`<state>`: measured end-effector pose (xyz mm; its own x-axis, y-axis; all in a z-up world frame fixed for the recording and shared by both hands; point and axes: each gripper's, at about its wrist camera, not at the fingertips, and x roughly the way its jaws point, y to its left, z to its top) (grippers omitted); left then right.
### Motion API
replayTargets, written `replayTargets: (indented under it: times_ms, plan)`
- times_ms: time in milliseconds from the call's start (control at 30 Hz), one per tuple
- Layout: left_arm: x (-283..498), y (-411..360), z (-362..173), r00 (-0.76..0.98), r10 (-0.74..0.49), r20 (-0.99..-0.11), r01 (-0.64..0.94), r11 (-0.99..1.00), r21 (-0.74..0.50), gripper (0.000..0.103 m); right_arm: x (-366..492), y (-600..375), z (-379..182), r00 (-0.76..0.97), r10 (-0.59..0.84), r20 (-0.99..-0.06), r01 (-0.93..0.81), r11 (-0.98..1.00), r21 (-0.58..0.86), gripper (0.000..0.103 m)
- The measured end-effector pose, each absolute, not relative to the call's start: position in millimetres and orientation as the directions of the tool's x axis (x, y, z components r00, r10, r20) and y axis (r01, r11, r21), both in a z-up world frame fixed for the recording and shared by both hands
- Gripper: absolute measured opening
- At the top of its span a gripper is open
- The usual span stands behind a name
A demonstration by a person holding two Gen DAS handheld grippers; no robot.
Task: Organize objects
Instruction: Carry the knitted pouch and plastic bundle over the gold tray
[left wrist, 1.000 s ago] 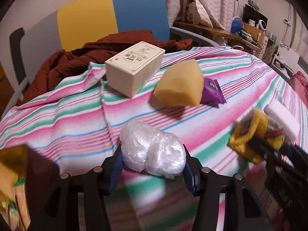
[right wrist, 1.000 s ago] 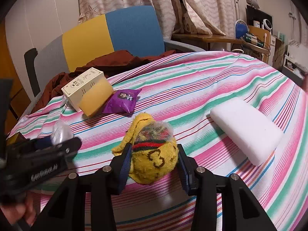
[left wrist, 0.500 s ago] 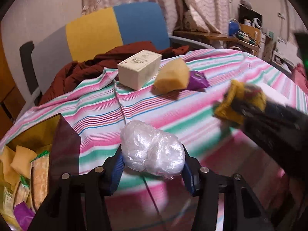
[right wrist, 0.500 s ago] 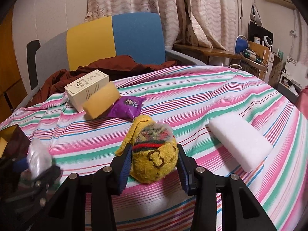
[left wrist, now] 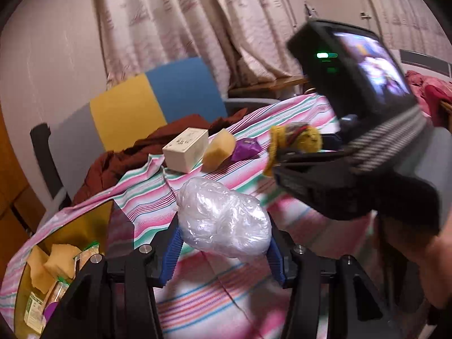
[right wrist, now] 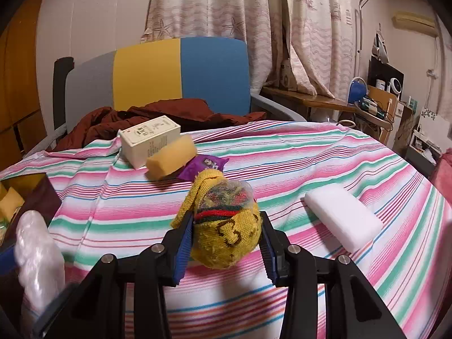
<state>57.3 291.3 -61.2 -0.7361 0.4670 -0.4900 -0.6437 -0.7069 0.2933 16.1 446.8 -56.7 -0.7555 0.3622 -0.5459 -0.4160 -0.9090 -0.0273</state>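
At nine o'clock sat the open box [left wrist: 84, 226]. The left hand-held gripper [left wrist: 223, 240] clamped a soft, probably light and slippery plastic-wrapped bundle [left wrist: 223, 223] mid-body; the right hand-held gripper [right wrist: 224, 240] squeezed a soft knitted pouch [right wrist: 226, 234] above the striped tabletop [right wrist: 310, 163].

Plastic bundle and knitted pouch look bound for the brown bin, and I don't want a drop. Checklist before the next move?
1. Left claw shut on the clear plastic bundle: ok.
2. Right claw shut on the yellow knitted pouch: ok.
3. Brown bin open-topped: ok.
4. Room left in the bin: cannot tell, partly filled.
5. Claws apart from each other: ok in the left wrist view.
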Motion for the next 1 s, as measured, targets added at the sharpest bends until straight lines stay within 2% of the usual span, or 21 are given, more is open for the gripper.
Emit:
replayTargets:
  times_ms: [333, 533, 667, 1000]
  plan:
    - [73, 266, -56, -0.671, 0.53, -0.519, -0.707, -0.668, 0.233, 0.053, 34, 431, -56, -0.762, 0.342, -0.55, -0.4, -0.916, -0.015, 0.044]
    - [93, 235, -34, -0.638, 0.596, -0.488, -0.751, -0.623, 0.221, 0.053, 47, 418, -55, -0.758, 0.287, -0.585, -0.382, -0.923, 0.043, 0.044]
    - [91, 205, -26, -0.628, 0.592, -0.504, -0.743, -0.649, 0.163, 0.053, 59, 402, -55, -0.772, 0.192, -0.607, -0.352, -0.923, 0.157, 0.044]
    - [64, 124, -21, -0.654, 0.516, -0.554, -0.621, -0.784, 0.003, 0.053, 69, 343, -26, -0.819, 0.02, -0.573, -0.199, -0.947, 0.252, 0.044]
